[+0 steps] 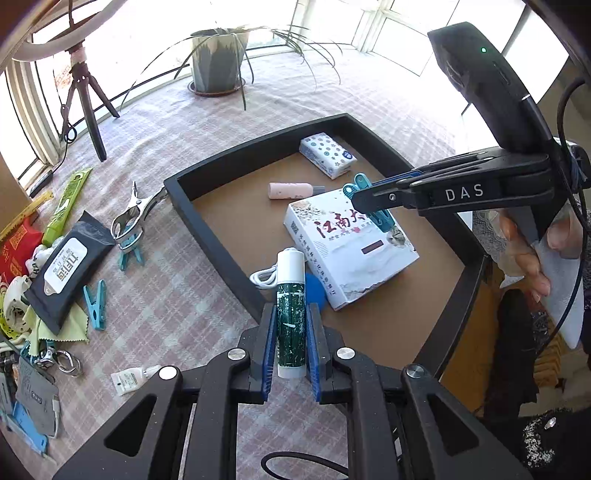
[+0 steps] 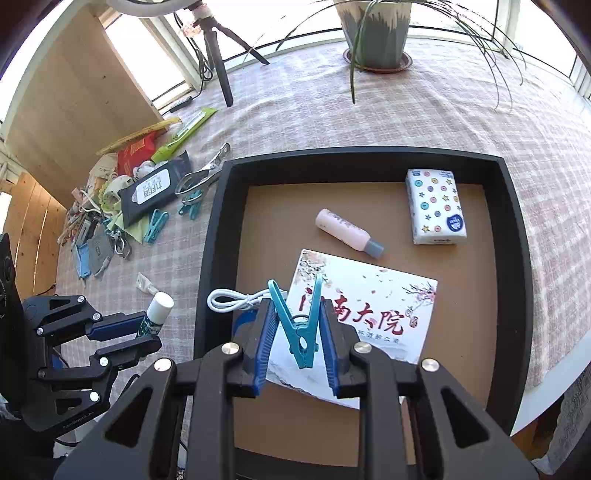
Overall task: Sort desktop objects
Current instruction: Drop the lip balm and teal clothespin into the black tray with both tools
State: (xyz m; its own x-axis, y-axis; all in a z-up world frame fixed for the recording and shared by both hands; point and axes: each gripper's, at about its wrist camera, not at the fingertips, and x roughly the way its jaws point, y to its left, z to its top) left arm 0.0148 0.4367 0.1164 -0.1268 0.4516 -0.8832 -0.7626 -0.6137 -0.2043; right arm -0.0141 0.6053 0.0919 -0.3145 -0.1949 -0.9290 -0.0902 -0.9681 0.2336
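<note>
Surface (image 2: 369, 110): round, under a pink and white checked cloth; its far edge runs along bright windows, its near right edge curves past the tray.
Tray (image 2: 218, 236): black walls, brown floor, sitting on the cloth toward the near right edge; bare floor shows along its far wall and right side.
Potted plant (image 2: 376, 29): on a saucer at the far edge, long leaves drooping toward the tray.
Tripod (image 2: 218, 48): black, standing near the windows, far left.
Clutter pile (image 2: 122, 199): left of the tray, well apart from the plant; a black wet-wipe pack (image 1: 66, 266), green and red packets, teal pegs, a metal clip just beside the tray's left corner.
White box (image 2: 369, 317): printed with red characters, lying flat in the tray's near half.
Tissue pack (image 2: 436, 206): far right in the tray.
Pink bottle (image 2: 347, 232): lying between box and tissue pack.
White cable (image 2: 236, 299): coiled by the tray's left wall.
Left gripper (image 1: 290, 332): fingers clamped on a green stick with a white cap (image 1: 290, 295), held over the tray's near-left wall.
Right gripper (image 2: 299, 332): fingers clamped on a teal clothes peg (image 2: 299, 325), held above the white box.
</note>
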